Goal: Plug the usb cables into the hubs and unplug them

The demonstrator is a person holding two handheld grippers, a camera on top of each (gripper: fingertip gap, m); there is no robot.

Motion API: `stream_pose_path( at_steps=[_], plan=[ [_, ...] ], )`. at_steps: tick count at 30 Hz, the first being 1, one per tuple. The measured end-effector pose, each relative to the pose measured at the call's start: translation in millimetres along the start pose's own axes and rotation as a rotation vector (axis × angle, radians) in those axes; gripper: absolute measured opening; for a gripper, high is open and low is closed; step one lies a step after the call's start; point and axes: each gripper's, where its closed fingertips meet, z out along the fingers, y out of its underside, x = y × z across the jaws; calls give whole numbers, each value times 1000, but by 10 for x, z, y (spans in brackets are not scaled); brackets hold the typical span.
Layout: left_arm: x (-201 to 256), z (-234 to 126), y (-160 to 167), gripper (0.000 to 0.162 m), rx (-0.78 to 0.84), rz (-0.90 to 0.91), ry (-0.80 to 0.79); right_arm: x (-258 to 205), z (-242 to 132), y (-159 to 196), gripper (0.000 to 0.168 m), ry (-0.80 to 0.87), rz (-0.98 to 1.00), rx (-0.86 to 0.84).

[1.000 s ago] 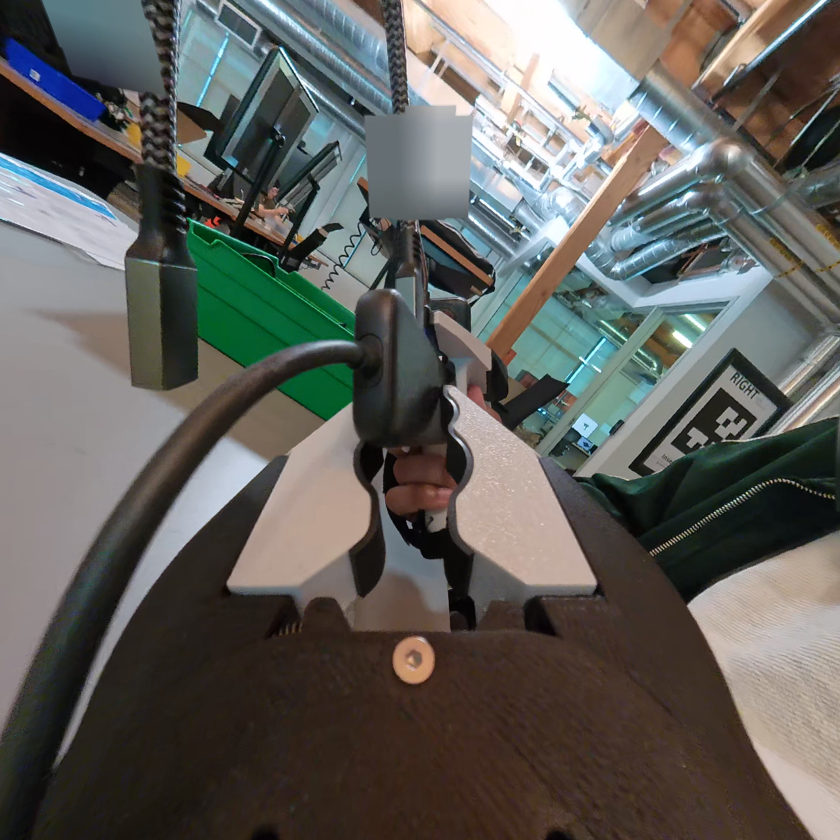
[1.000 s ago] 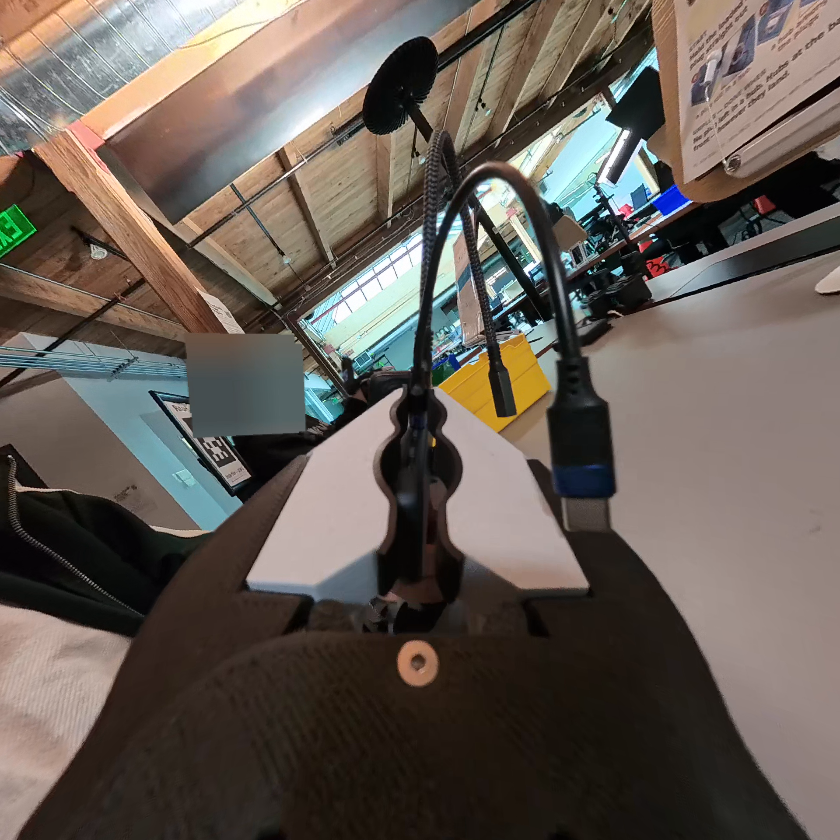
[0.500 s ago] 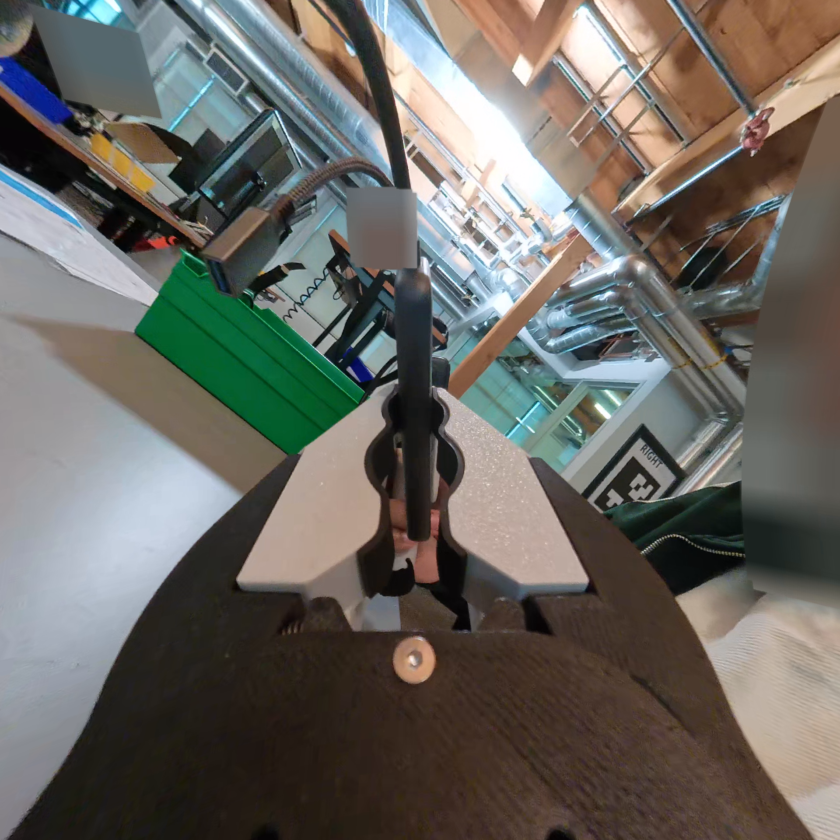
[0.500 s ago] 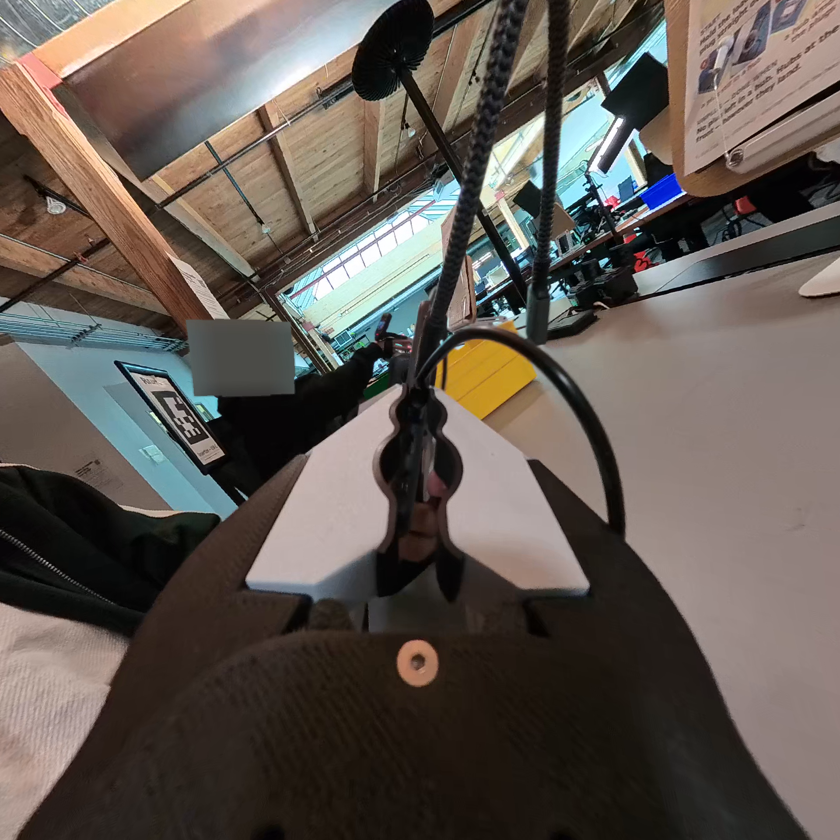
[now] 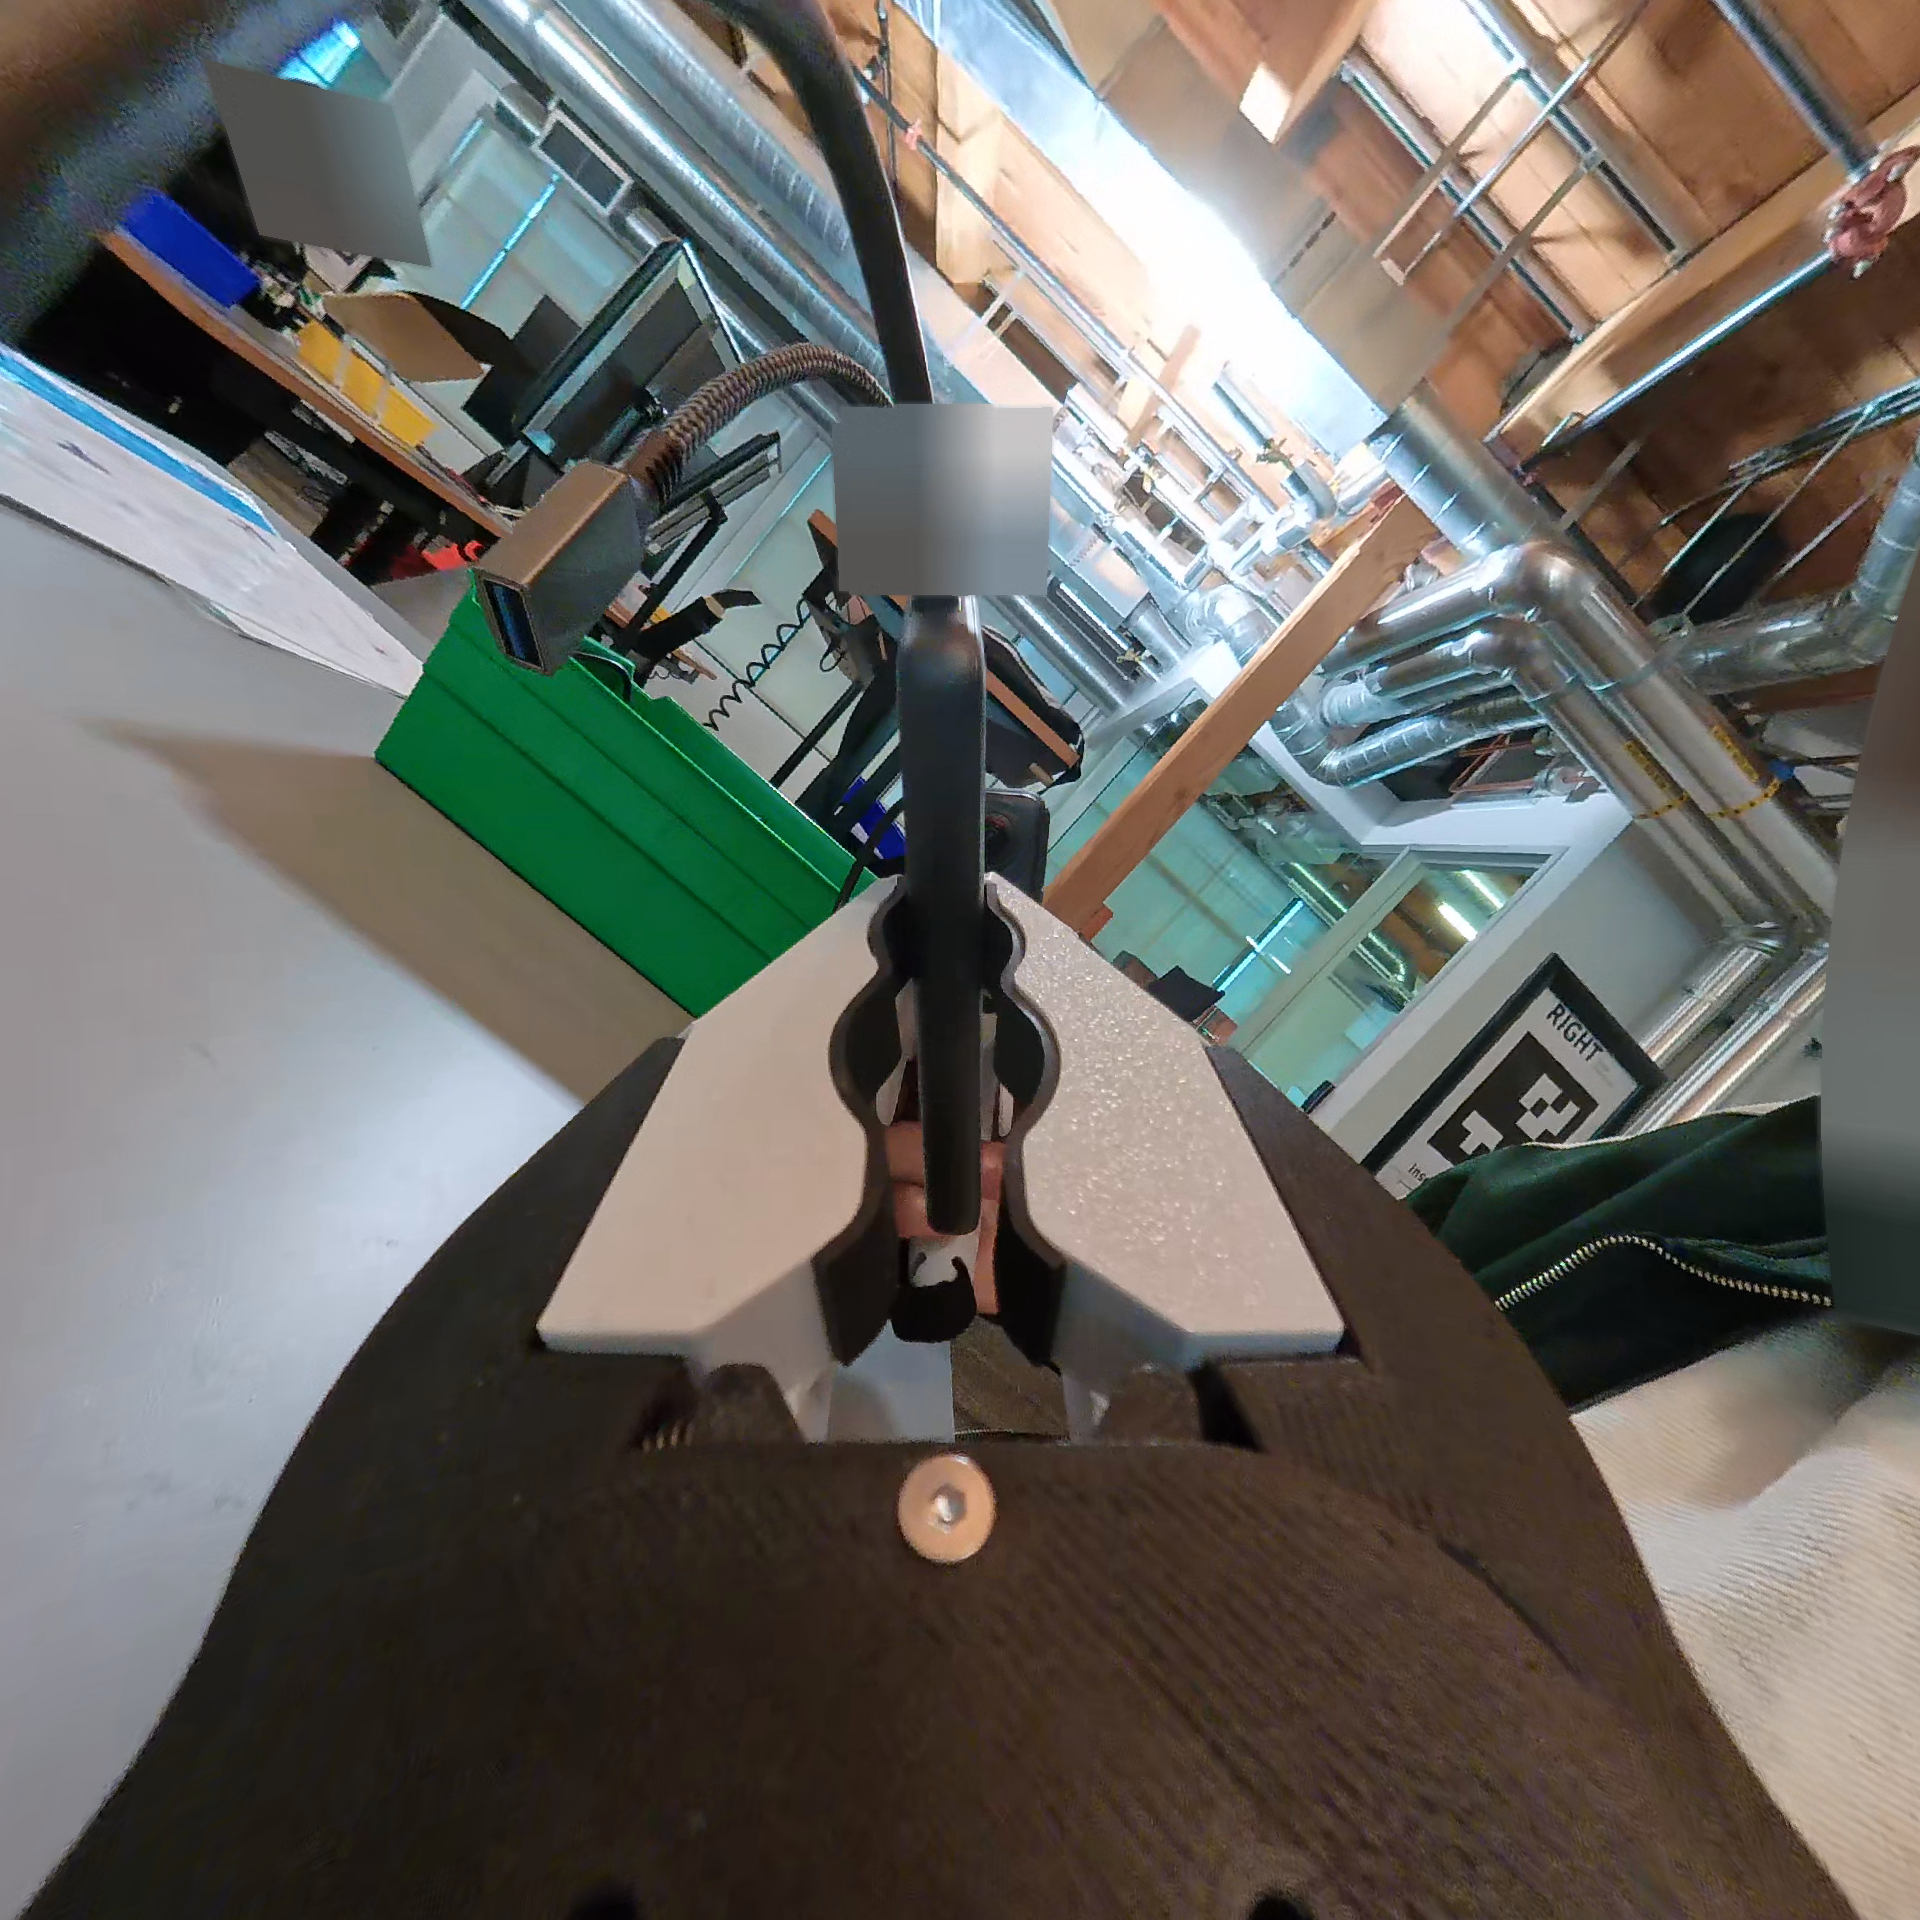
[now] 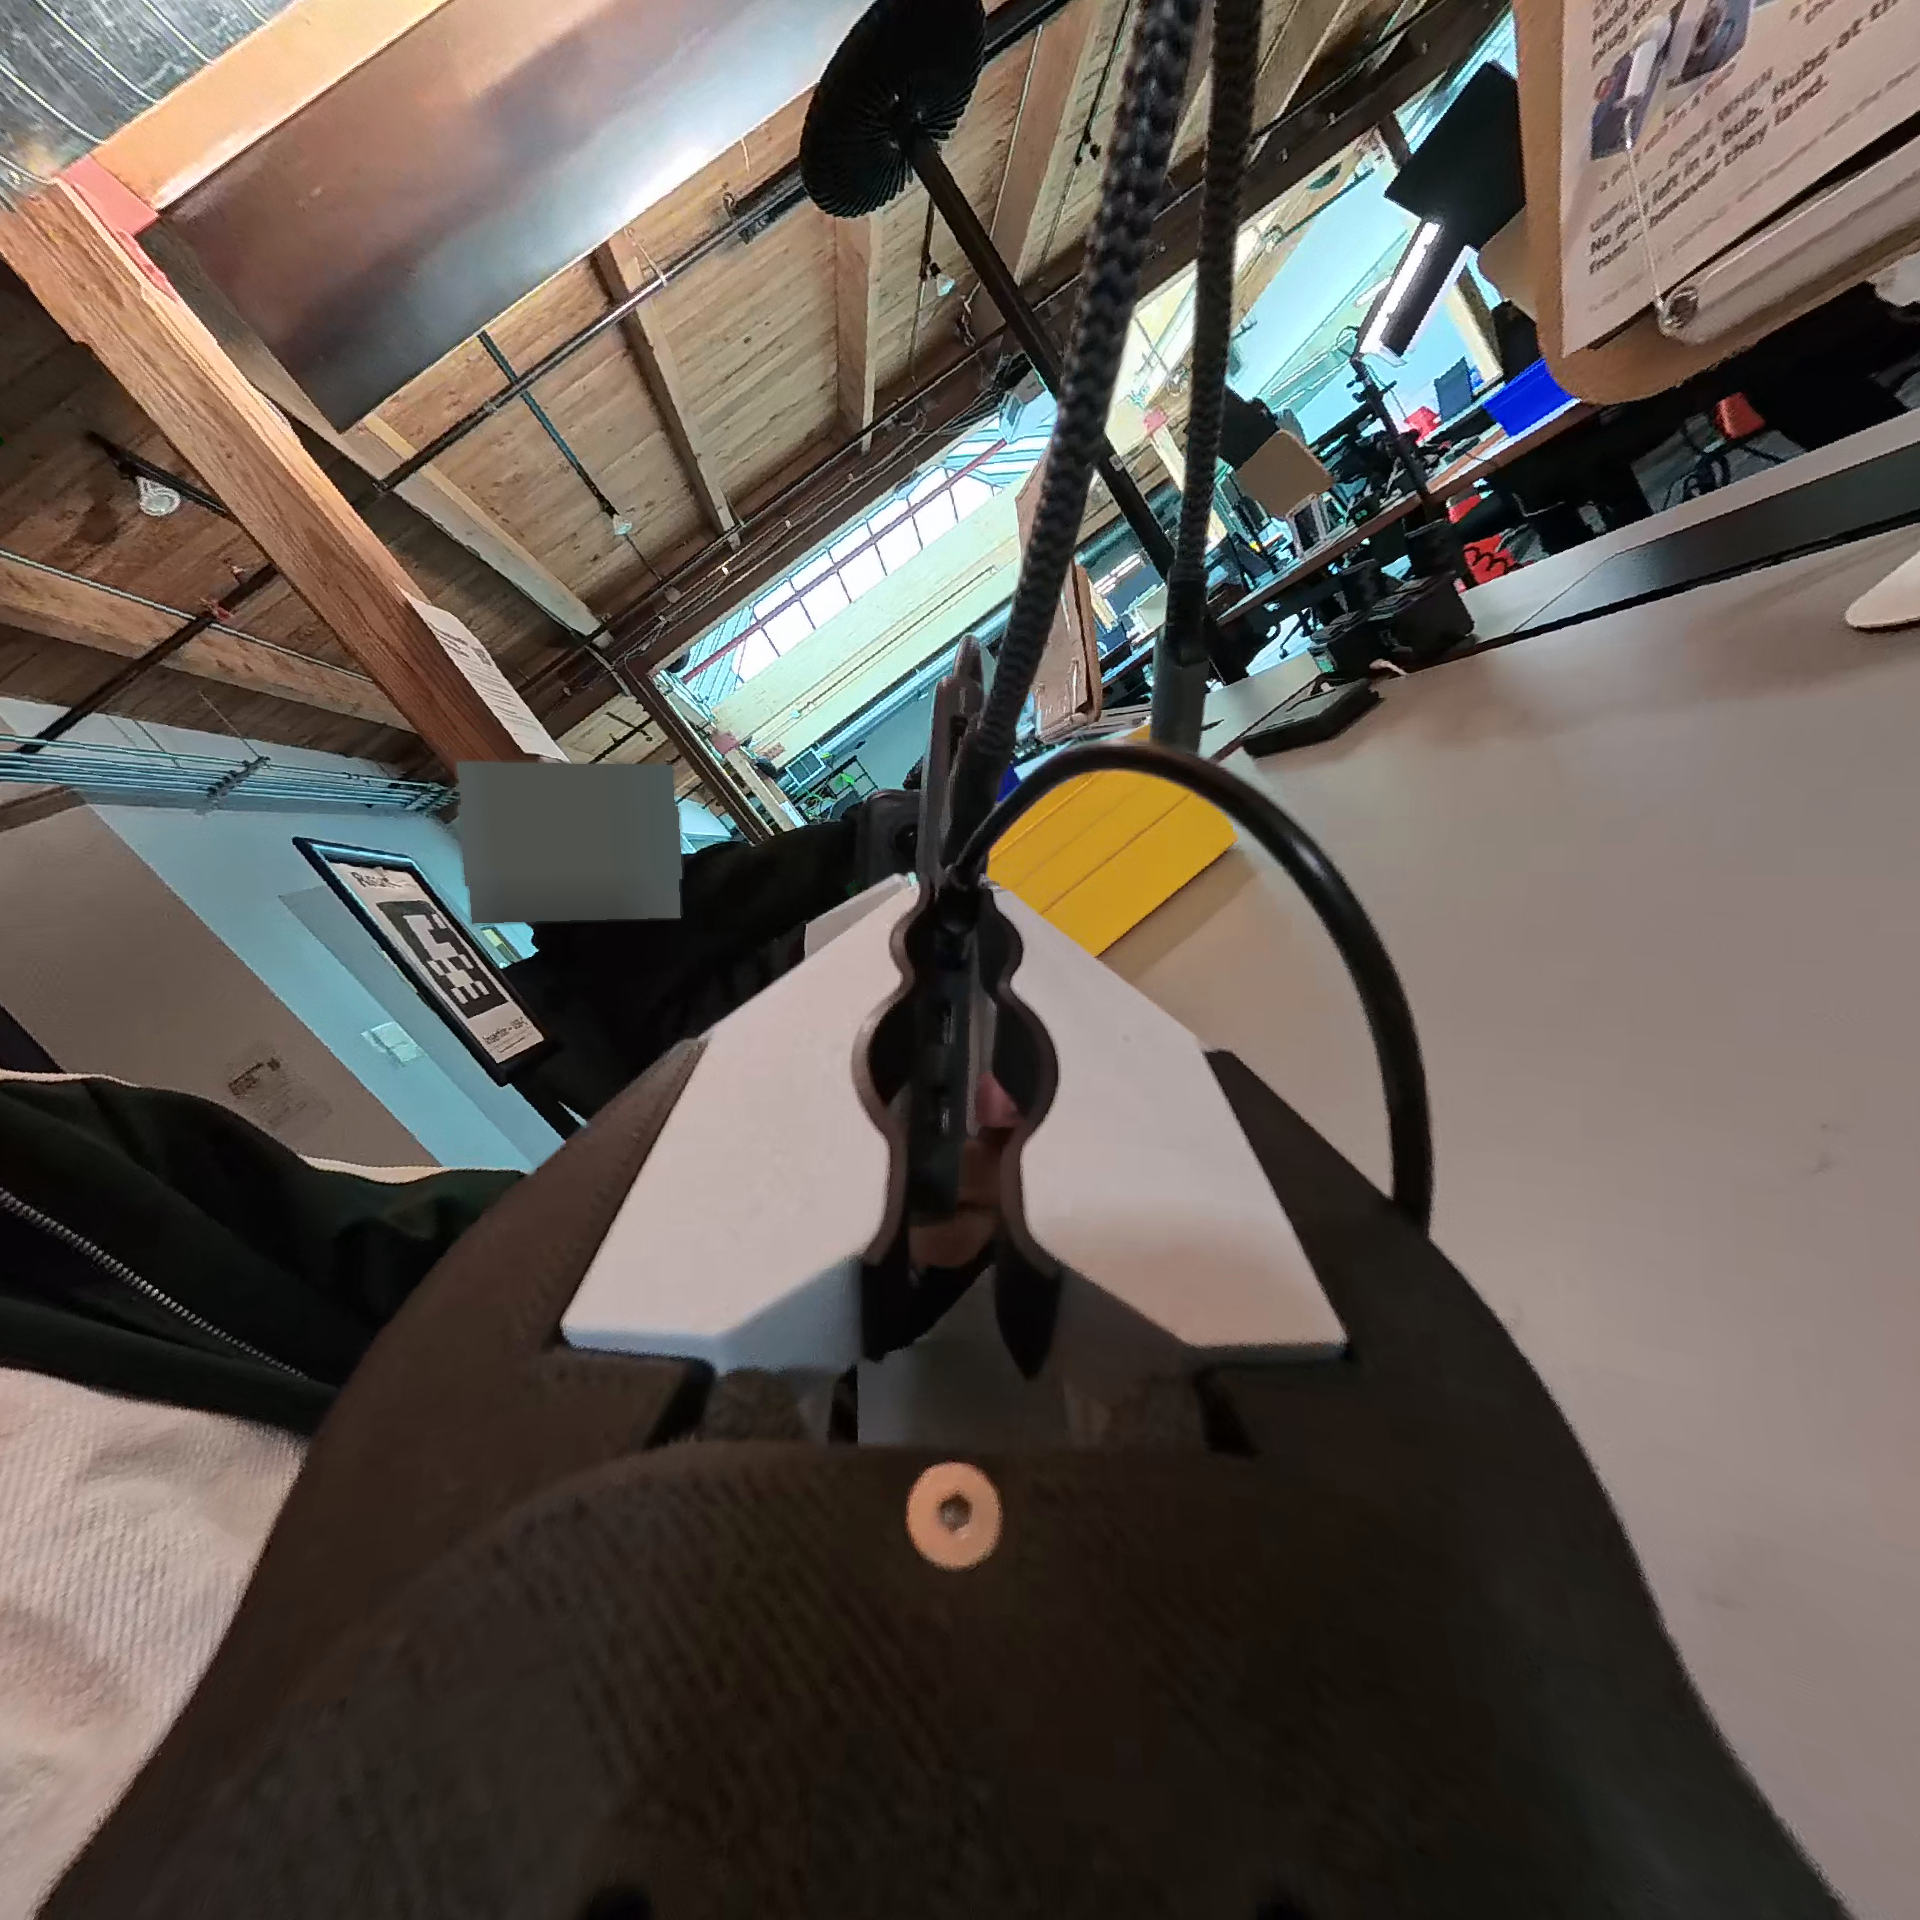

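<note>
Left gripper (image 5: 940,914) still clamped on black hub (image 5: 940,883), edge-on between the jaws; right gripper (image 6: 951,904) likewise on dark hub (image 6: 940,1049). Beyond, grey socket (image 5: 556,592) hanging tilted, as half a second ago.

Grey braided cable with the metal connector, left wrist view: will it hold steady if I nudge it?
Probably not. The braided cable arcs freely in the air, so it looks floppy. Its metal connector hangs unsupported at the end and would likely swing. The left gripper has its jaws shut on a black hub.
</note>
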Motion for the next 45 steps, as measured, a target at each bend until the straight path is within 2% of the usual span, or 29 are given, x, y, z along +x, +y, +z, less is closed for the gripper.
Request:
stream_pose_path(
  at_steps=[6, 11, 12, 14, 15, 17, 19, 23, 27, 29, 31, 35, 38, 40, 45],
  plan=[
    [117, 39, -50, 9, 27, -24, 54, -106, 0, -92, 6, 29, -75, 37],
    [181, 47, -55, 9, 24, -26, 88, -170, -1, -133, 5, 14, -13, 69],
    [207, 28, -79, 8, 32, -21, 103, -177, -31, -215, 6, 18, -8, 110],
    [242, -52, -118, 9, 36, -3, 122, -46, -302, -651, 6, 82, 36, 292],
    [230, -80, -148, 9, 42, 26, 105, -15, -434, -824, 5, 92, 17, 311],
    [207, -88, -198, 9, 48, 60, 87, -82, -524, -962, 6, 140, -150, 246],
    [166, -74, -167, 9, 32, 75, 77, -295, -442, -990, 6, 143, -299, 189],
    [104, -55, -25, 9, -19, 91, 58, -589, -373, -1118, 6, 112, -419, 166],
    [62, -65, -18, 8, -19, 101, 37, -640, -802, -1700, 6, 162, -454, 262],
    [22, -88, -47, 8, -1, 80, 28, -551, -1023, -1893, 6, 191, -404, 187],
    [-20, -111, -89, 8, 22, 50, 23, -347, -1251, -1909, 6, 257, -354, 28],
    [-66, -149, -159, 8, 62, 9, 21, 461, -1997, -1763, 7, 672, -398, -258],
    [-86, -145, -151, 8, 57, 10, 14, 845, -2434, -1449, 6, 823, -313, -482],
    [-90, -132, -125, 8, 44, 13, 14, 958, -2580, -1253, 7, 847, -247, -583],
    [-96, -108, -62, 8, 10, 28, 11, 966, -2507, -1058, 11, 769, -98, -586]
  ],
)
